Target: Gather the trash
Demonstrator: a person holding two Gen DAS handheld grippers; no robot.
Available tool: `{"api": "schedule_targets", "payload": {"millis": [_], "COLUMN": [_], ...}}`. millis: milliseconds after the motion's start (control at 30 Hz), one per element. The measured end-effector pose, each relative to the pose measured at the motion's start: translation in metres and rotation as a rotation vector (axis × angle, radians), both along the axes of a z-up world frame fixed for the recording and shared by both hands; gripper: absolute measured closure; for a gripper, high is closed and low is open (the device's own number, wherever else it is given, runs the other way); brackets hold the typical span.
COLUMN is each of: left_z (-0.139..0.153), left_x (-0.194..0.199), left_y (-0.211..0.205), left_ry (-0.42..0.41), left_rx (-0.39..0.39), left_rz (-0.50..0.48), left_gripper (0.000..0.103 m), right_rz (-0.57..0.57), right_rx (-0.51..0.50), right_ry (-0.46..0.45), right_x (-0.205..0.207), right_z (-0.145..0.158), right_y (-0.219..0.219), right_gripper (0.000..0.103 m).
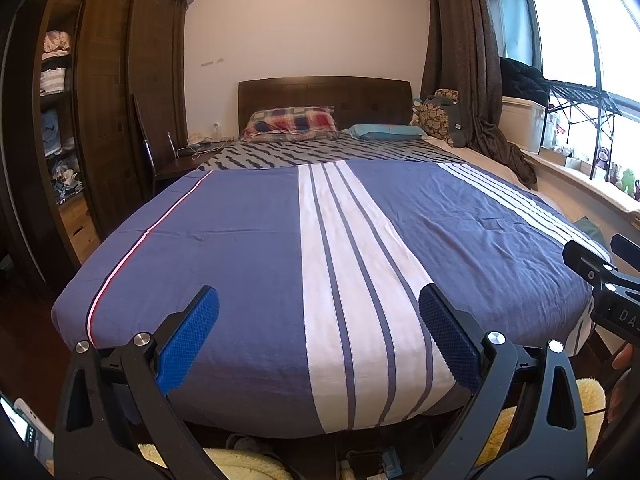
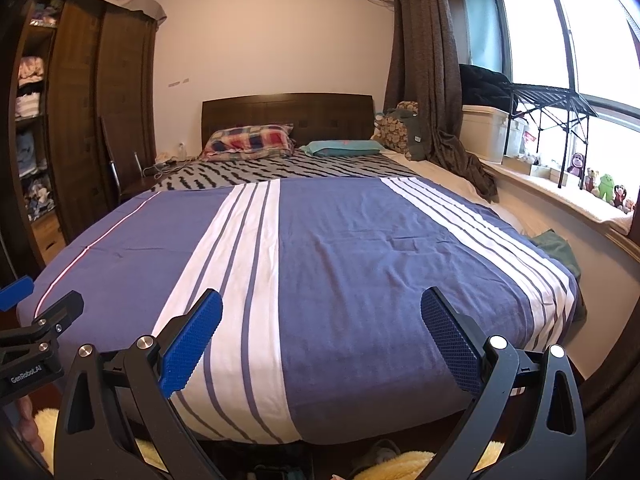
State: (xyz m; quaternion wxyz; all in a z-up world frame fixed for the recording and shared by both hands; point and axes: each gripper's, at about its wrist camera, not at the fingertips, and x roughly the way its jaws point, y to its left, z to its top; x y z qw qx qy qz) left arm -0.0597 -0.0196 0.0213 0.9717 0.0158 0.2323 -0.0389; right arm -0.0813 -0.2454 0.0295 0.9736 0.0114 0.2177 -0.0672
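No trash shows in either view. My left gripper [image 1: 319,302] is open at the foot of a bed, its blue pads wide apart with nothing between them, above the blue and white striped cover [image 1: 240,240]. My right gripper [image 2: 321,305] is open as well, empty, over the same cover [image 2: 360,260]. The right gripper's black body [image 1: 608,280] shows at the right edge of the left wrist view. The left gripper's body [image 2: 36,332] appears at the left edge of the right wrist view.
Two pillows [image 1: 290,122] lie by the dark headboard [image 1: 324,96]. A dark wardrobe [image 1: 104,92] stands left with a chair [image 1: 146,148] by it. A windowsill [image 2: 560,196] with soft toys runs along the right. A green cloth [image 2: 556,246] lies beside the bed. A yellow fluffy rug [image 2: 400,464] lies below.
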Motion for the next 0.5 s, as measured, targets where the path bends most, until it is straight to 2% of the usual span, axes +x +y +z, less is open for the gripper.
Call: {"api": "schedule_targets", "payload": {"millis": [500], "left_z": [0.0010], "left_x": [-0.0012], "left_y": [0.0015], "left_ry": [-0.008], "left_rx": [-0.003], "left_rz": [-0.001], "left_gripper": [0.008], "right_rz": [0.003], "right_rx": [0.007], "right_ry": [-0.003], "right_x": [0.0012], "right_z": [0.0010], "right_y": [0.0034], "right_gripper": [0.003]}}
